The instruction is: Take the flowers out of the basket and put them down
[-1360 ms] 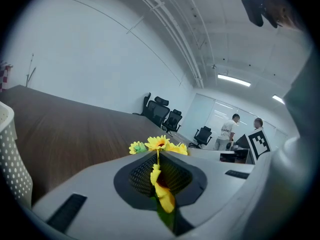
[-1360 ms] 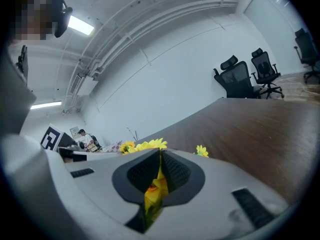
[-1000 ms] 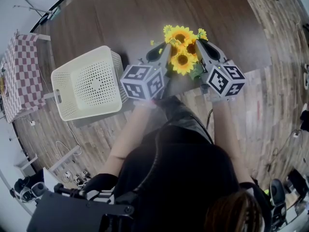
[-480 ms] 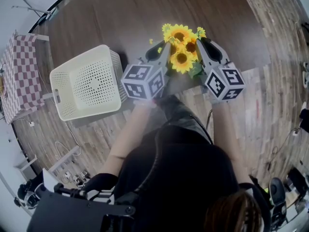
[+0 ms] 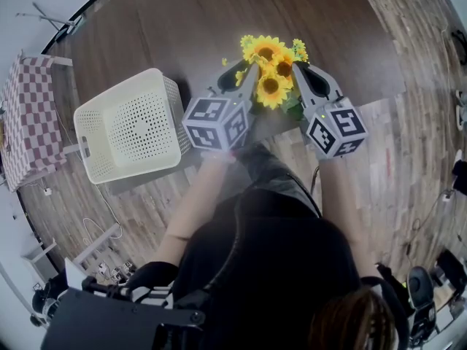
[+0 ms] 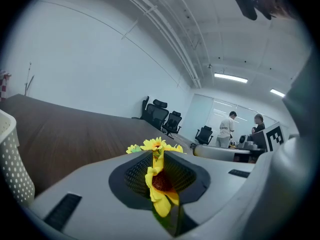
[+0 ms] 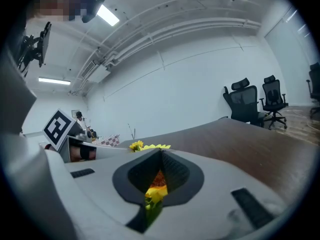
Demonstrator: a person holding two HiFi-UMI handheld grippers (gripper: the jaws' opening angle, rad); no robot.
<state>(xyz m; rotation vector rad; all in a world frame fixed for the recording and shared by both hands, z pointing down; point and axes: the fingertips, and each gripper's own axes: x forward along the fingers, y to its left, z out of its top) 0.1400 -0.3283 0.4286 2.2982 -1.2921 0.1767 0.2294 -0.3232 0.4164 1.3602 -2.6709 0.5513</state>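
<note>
Flowers (image 5: 268, 63) held up, right of basket (image 5: 135, 126). Right gripper (image 5: 300, 71) clamped tight on flowers. Left gripper (image 5: 245, 73) jaws just opening, narrow gap, bloom loose between.

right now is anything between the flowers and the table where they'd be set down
Nothing visible. The flowers hang over bare dark table, and the basket sits off to the left, clear of them.
</note>
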